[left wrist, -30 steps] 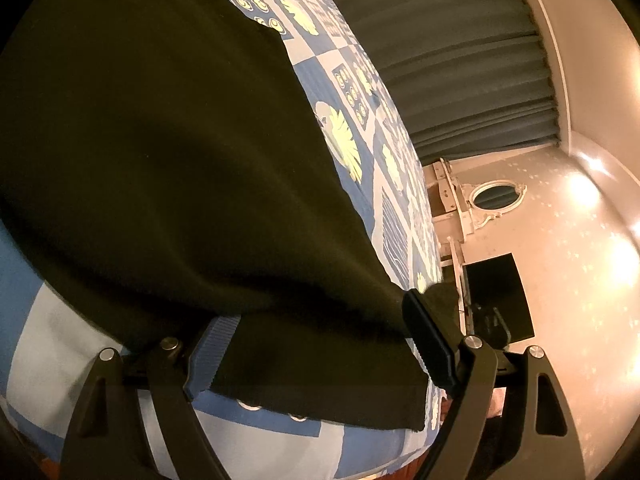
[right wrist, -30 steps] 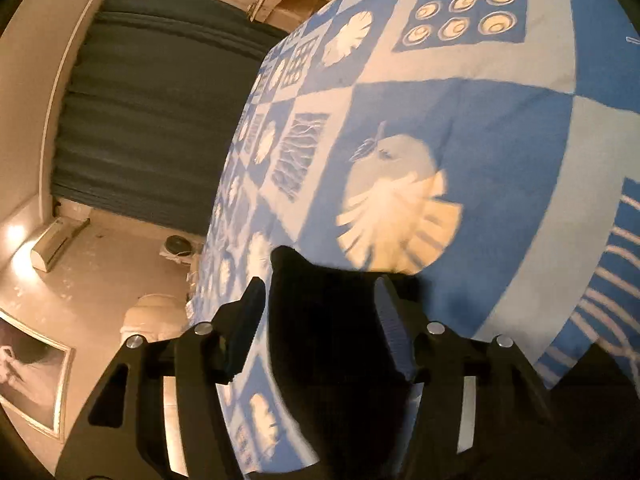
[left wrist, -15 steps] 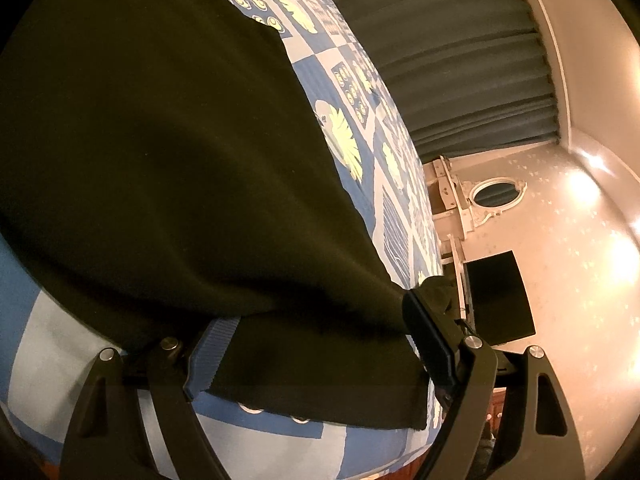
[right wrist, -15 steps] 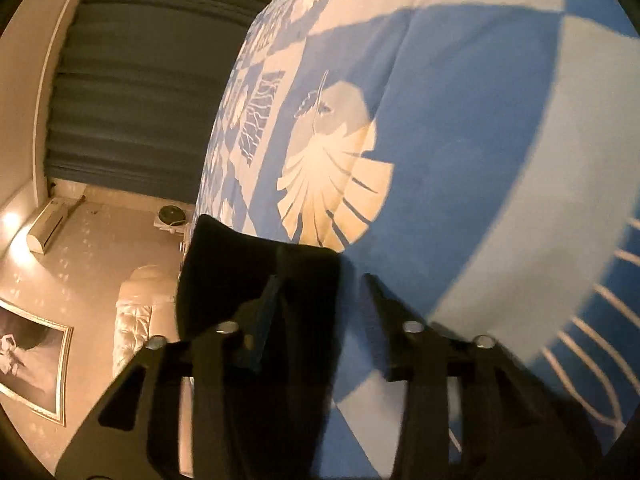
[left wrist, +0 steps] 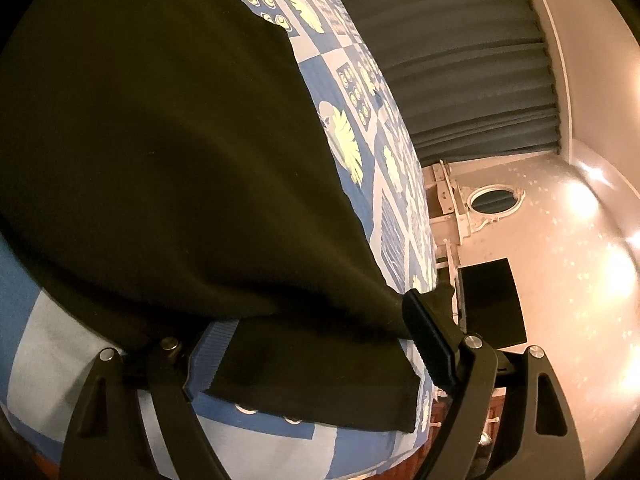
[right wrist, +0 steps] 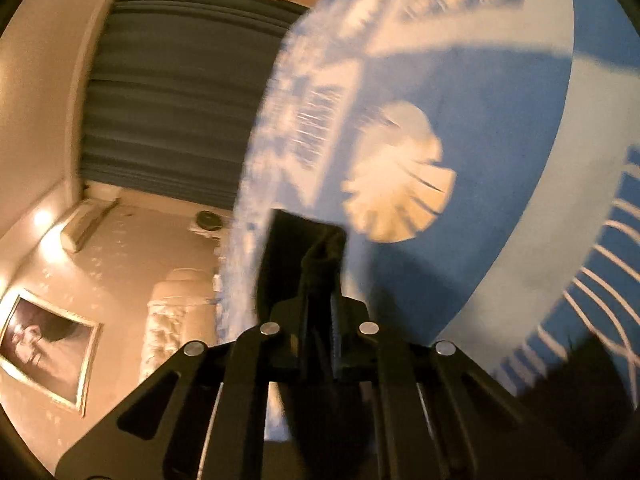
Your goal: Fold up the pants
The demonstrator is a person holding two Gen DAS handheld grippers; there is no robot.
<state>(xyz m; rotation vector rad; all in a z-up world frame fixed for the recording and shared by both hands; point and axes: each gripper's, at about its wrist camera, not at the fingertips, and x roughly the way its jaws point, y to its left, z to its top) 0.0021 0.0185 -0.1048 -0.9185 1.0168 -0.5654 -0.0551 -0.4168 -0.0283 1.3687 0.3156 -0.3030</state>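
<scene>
The black pants (left wrist: pixel 160 152) lie spread over a blue and white patterned bedspread (left wrist: pixel 360 136) and fill most of the left wrist view. My left gripper (left wrist: pixel 316 332) is open, its fingers wide apart around a raised fold of the pants, with a lower layer of cloth (left wrist: pixel 320 380) beneath. In the right wrist view my right gripper (right wrist: pixel 320 280) is shut on a bunched edge of the black pants (right wrist: pixel 304 248), held above the bedspread (right wrist: pixel 500 140). The right wrist view is blurred by motion.
The bed's edge runs along the right of the left wrist view, with dark curtains (left wrist: pixel 460 60), a white vanity with an oval mirror (left wrist: pixel 494 200) and a dark screen (left wrist: pixel 490 300) beyond. The right wrist view shows curtains (right wrist: pixel 168 92), a white upholstered seat (right wrist: pixel 176 320) and a framed picture (right wrist: pixel 44 340).
My right gripper's jaws have closed from open onto the pants edge, and it has swung over the bedspread. The left gripper has stayed in place and open.
</scene>
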